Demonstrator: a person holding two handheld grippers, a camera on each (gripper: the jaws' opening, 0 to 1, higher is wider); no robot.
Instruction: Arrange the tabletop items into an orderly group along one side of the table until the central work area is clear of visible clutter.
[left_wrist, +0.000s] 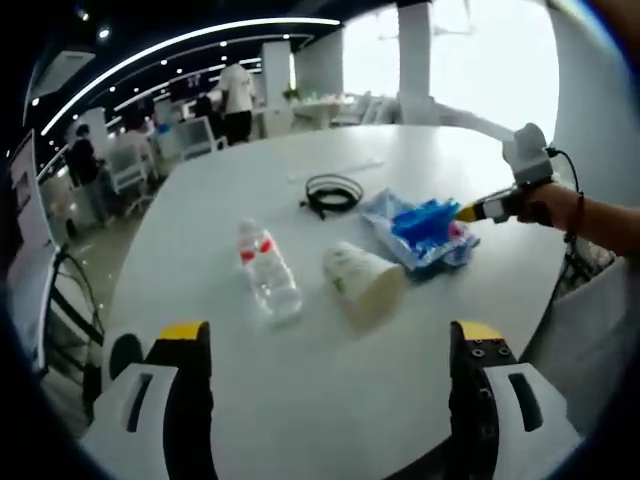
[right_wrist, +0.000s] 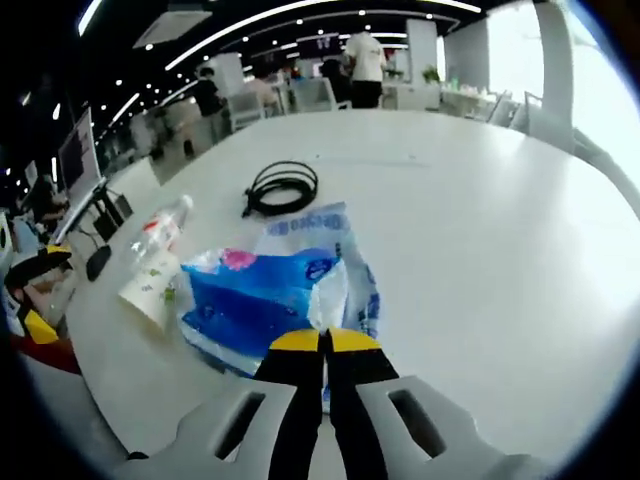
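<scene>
1. So the right claw (right_wrist: 322, 345) has its yellow-tipped jaws pressed together on the near edge of the blue plastic packet (right_wrist: 265, 295); whether a fold of film is truly pinched between them I cannot tell for sure, but it looks like a grip on the packet.
2. From the left gripper view, the same right claw (left_wrist: 470, 211) reaches in over the far side edge of the white counter (left_wrist: 420, 150), with the packet (left_wrist: 420, 232) at its tip.
3. Meanwhile the left claw (left_wrist: 330, 345) has its jaws wide apart, holding nothing, low over the near edge of the counter.
4. By my reckoning the step in hand is taking hold of the packet to drag it toward one edge; the other items sit untouched in the middle.
5. Next, I'd judge, the packet needs a steady pull along the surface, since thin film may slip or tear.
6. Lying on its side, the clear water bottle (left_wrist: 268, 275) has its long axis running from the near edge toward the far edge, red label toward the far end.
7. Just beside it, the paper cup (left_wrist: 362, 283) is tipped over too, lying slantwise to the bottle, its mouth toward the near edge.
8. Beyond them a black coiled cable (left_wrist: 333, 193) lies flat, close to the packet.
</scene>
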